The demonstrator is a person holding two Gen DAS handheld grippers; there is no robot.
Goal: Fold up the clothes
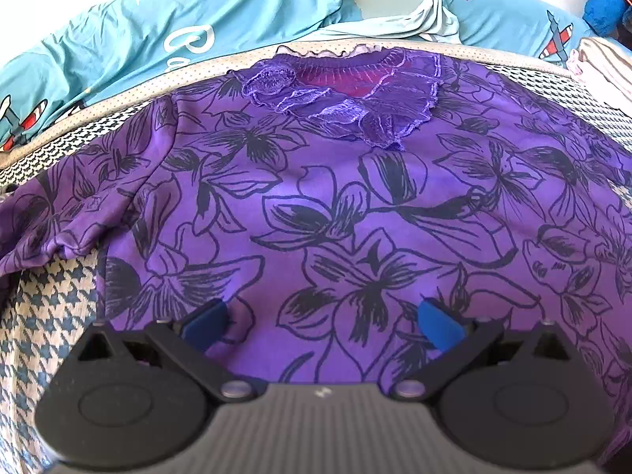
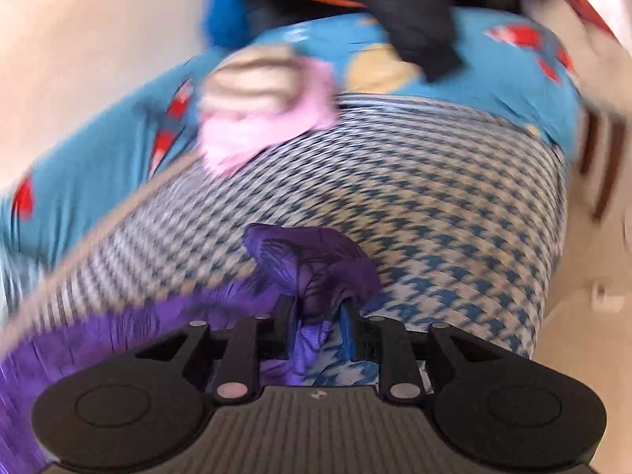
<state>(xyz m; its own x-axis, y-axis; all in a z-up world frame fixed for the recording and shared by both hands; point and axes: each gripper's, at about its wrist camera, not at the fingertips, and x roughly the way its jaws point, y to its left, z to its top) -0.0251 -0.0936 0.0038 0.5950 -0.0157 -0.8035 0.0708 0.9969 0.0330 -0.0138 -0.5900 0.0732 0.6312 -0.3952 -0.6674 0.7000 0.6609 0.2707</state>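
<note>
The right gripper [image 2: 316,326] pinches a bunched fold of the purple floral top [image 1: 335,217] while the left gripper [image 1: 322,316] hangs wide open over it, the top spread flat on a houndstooth cloth [image 2: 434,217] beside turquoise bedding [image 1: 158,27] with unreadable white lettering.
</note>
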